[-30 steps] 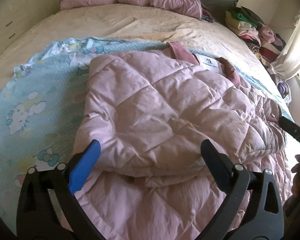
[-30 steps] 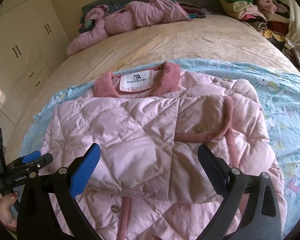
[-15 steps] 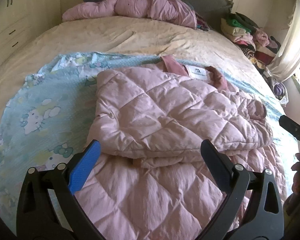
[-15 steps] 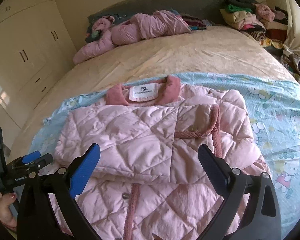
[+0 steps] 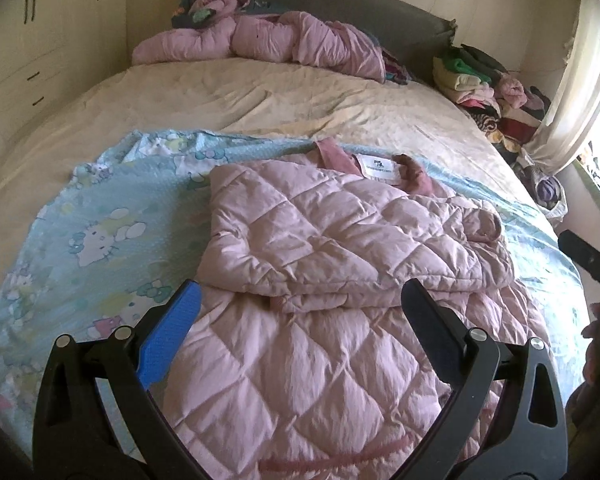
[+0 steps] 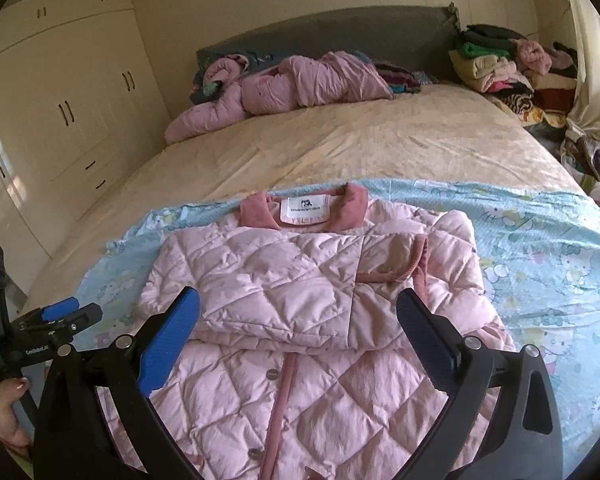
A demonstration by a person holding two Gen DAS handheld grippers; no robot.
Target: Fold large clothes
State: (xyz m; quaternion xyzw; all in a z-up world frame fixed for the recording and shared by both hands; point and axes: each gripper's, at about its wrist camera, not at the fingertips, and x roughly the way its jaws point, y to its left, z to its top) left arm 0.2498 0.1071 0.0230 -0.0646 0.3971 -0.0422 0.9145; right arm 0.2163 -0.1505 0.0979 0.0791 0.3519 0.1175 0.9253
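Left tongs (image 5: 300,328) and right tongs (image 6: 298,328) are hanging wide open, gripping nothing, above the pink quilted jacket (image 6: 320,300), sleeves folded in, lying on the Hello Kitty sheet (image 6: 548,248).

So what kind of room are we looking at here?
A bedroom in a home, most likely. A wide bed with a grey headboard fills the view, cream built-in wardrobes line one wall, and piles of clothes sit beside the bed near a curtained window.
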